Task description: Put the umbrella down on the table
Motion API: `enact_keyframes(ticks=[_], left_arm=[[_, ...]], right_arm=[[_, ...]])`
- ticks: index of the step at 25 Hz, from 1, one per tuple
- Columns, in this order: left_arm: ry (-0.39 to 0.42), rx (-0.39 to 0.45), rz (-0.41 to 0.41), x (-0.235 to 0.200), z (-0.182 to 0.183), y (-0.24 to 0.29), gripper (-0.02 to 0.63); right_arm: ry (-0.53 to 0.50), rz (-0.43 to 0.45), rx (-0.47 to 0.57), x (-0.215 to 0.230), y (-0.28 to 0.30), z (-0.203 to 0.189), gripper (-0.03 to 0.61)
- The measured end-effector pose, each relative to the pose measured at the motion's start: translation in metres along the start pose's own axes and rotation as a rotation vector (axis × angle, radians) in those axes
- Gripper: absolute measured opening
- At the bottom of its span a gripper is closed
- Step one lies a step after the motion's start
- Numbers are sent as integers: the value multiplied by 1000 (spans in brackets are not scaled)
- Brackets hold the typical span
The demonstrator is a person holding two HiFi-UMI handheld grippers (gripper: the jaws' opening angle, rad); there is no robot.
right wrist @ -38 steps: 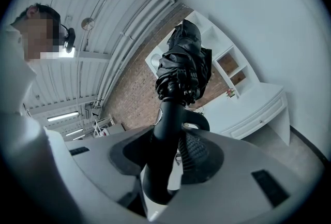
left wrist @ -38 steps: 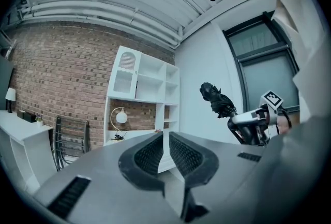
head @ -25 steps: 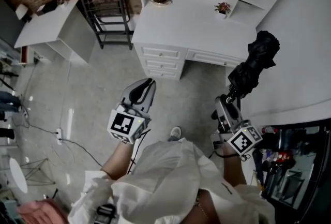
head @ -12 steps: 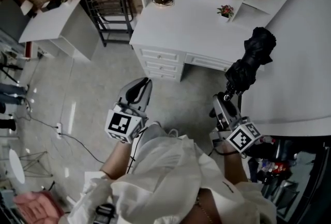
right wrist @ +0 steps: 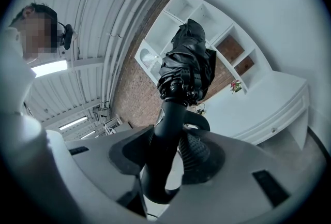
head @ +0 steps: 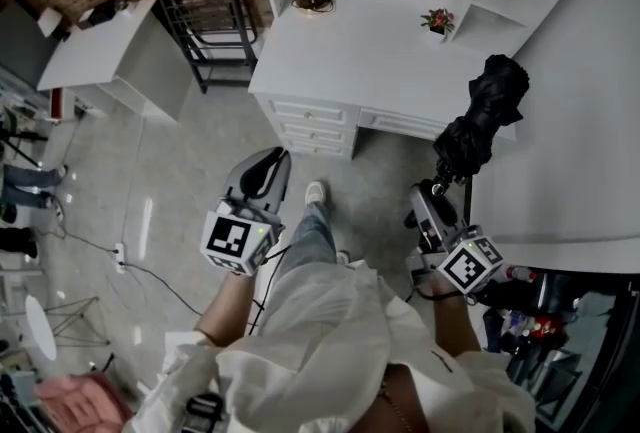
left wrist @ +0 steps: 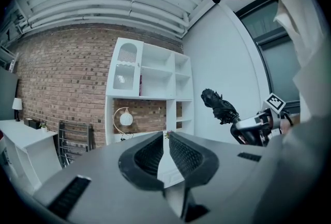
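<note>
Now, your right claw (head: 437,191) is pinching the folded black umbrella (head: 487,111) by its handle alone, so the bundle juts out in the air, just short of the white tabletop (head: 370,61) at its near right corner. That long lever can twist in the pads if you swing it, and it may clip the little flower pot (head: 437,20) or roll off the edge. Your left claw (head: 268,173) is slightly spread, holding nothing
</note>
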State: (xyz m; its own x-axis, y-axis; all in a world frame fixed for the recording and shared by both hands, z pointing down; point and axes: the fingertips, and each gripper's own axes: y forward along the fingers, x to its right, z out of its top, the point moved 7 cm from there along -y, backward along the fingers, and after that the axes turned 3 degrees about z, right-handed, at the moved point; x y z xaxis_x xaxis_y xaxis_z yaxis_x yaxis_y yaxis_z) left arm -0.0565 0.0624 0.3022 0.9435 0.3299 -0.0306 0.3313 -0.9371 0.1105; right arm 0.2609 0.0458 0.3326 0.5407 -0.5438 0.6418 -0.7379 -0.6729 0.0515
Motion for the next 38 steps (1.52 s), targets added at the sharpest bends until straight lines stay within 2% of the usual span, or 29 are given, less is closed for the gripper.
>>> enact_keyframes(ticks=[9,17,29,38], left_arm=[[-4,21,-47,-27,-9,39,54],[-9,8,-102,-99,-1,133,54],[-36,-5,-136,-182,-8,202,54],[-59,-46,-177,-193,-21,249,54]], right_arm=[[-25,-32,33,11,28,5,164],[-16,-78,47,36,119,40,164],[-12,-92,22,56,229,48,164],[-7,-80,-11,78,274,55,164]])
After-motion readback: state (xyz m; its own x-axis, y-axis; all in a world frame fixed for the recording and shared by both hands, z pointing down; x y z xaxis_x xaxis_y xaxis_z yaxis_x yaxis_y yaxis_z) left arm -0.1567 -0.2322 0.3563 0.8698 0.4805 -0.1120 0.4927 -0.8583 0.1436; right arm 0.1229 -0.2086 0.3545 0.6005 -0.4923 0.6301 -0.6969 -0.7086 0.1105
